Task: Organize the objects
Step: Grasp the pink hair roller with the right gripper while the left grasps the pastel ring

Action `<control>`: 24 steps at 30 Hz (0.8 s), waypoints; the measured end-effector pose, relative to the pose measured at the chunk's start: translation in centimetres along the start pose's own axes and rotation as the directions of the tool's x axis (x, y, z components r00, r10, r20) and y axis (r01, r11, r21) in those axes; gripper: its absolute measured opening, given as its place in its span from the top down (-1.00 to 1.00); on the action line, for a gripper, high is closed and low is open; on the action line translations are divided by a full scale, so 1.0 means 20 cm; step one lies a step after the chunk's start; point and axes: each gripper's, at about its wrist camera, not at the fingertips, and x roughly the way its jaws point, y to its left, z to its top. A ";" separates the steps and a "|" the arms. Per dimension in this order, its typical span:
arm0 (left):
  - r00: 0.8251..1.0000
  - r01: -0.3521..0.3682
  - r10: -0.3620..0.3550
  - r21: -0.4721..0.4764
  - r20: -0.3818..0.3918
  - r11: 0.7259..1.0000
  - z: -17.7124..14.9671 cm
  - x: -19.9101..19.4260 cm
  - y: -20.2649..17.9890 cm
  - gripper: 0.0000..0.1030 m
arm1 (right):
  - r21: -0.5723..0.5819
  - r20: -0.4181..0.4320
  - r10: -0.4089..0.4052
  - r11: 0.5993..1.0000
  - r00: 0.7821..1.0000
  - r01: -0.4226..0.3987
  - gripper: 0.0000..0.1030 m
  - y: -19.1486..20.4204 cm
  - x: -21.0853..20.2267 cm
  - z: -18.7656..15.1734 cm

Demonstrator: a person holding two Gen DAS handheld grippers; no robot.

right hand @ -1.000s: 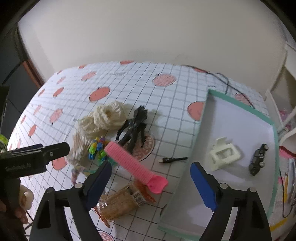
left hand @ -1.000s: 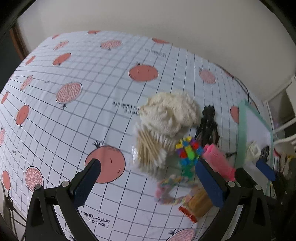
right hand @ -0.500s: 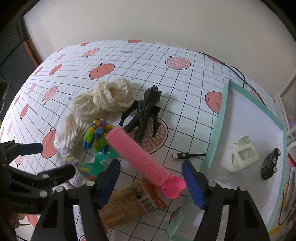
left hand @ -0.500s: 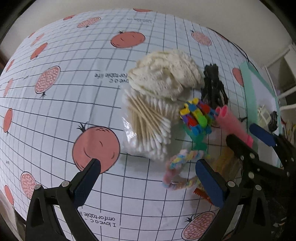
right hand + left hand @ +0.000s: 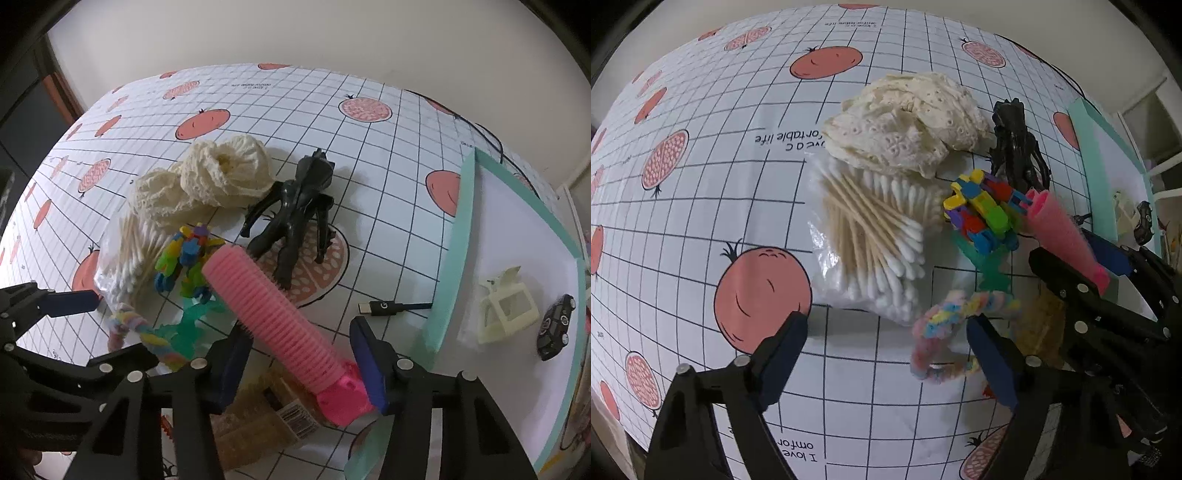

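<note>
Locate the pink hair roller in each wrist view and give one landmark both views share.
Left wrist view: the pink hair roller lies at the right edge, right of the colourful block toy, partly behind the right gripper.
Right wrist view: it runs diagonally through the lower centre, its end between that gripper's open fingers.
Shared landmark: the black animal figure, just beyond the roller.
</note>
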 end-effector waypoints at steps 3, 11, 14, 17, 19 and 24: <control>1.000 0.003 -0.003 -0.001 0.007 1.000 0.00 -0.01 0.00 -0.62 | 0.000 -0.004 0.006 1.000 1.000 -0.006 -0.06 0.00 0.02 -0.01; 0.999 0.017 -0.017 0.000 0.027 1.000 -0.01 -0.03 -0.02 -0.31 | 0.000 -0.003 0.018 1.000 1.000 -0.018 0.01 0.01 0.03 -0.02; 0.999 0.022 -0.022 0.005 0.033 1.000 -0.02 -0.05 -0.02 -0.08 | 0.001 -0.002 0.023 1.000 1.000 -0.023 0.06 0.00 0.03 -0.02; 0.999 0.027 -0.027 0.006 0.033 1.000 -0.02 -0.05 -0.03 0.06 | 0.007 -0.003 0.031 0.999 1.000 -0.031 0.09 -0.01 0.04 -0.03; 0.999 0.033 -0.033 0.009 0.032 0.999 -0.02 -0.06 -0.03 0.15 | 0.007 -0.004 0.034 0.999 0.999 -0.034 0.13 -0.01 0.04 -0.03; 0.998 0.046 -0.047 0.020 0.034 0.999 -0.03 -0.07 -0.06 0.50 | 0.010 -0.005 0.039 0.999 0.999 -0.039 0.15 -0.01 0.04 -0.03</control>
